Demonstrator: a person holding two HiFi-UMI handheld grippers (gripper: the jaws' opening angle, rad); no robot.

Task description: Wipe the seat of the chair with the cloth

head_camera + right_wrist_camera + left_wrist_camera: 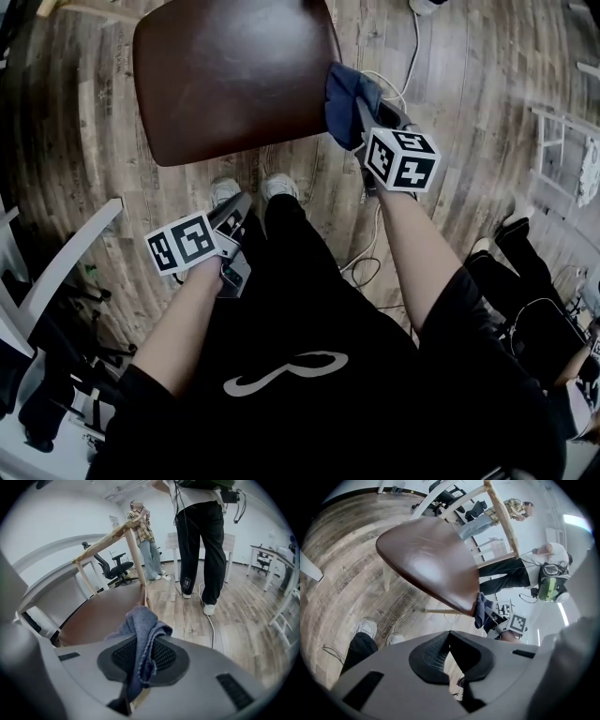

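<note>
**Status: cloth at seat edge – right gripper engaged**

**Right gripper** [139, 663]: the jaws are closed on the blue cloth [141, 626]. A fold of the fabric is pinched between the two dark pads [161, 657], and the bunched remainder stands up past the jaw tips.

**Cloth position:** in the head view, the cloth [345, 96] lies against the right-hand edge of the brown chair seat [232, 77], close to the corner nearest the person. The rest of the seat surface is bare and glossy. The left gripper view shows the same arrangement – the cloth [482, 611] hangs at the seat's [427, 565] low corner.

**Left gripper** [450, 660]: the jaws are brought together at the tips and hold nothing. Only the wood-plank floor [342, 588] is visible past them. In the head view, this gripper [234, 210] sits off the seat, on the person's side of its near edge and well apart from the cloth.

**Surroundings:** a white cable [411, 56] runs across the floor beyond the seat's right edge. The person's white shoes [277, 186] stand just short of the seat's near edge.
</note>
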